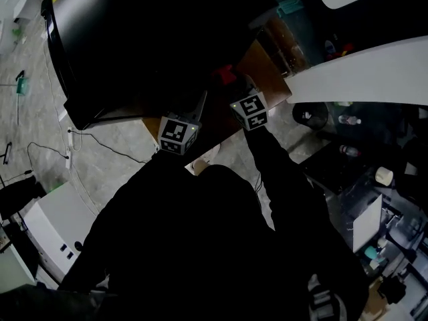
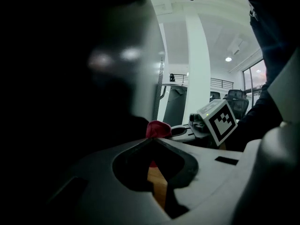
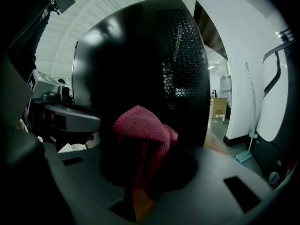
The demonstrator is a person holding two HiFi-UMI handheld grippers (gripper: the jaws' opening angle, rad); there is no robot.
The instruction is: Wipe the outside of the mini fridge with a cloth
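The fridge (image 1: 154, 39), black and glossy, stands on the table (image 1: 271, 55) and covers its left part; bare wood shows along the right edge and at the near right corner. The right gripper (image 1: 233, 82) is clamped on the cloth (image 1: 225, 75), its jaws nearly together with the red fabric bunched between them and folded over their tips; the right gripper view shows the cloth (image 3: 140, 125) close in front of the fridge's (image 3: 140, 50) dark side, by a panel of small holes, though I cannot tell whether it touches. The left gripper (image 1: 202, 99) is just beside the right one, over the table's near edge, pointing at the same side of the fridge; in the left gripper view its jaws are closed tip to tip with nothing held, and bare wood of the table (image 2: 158, 186) shows through the gap behind the tips. The cloth (image 2: 158, 129) sits just past those tips.
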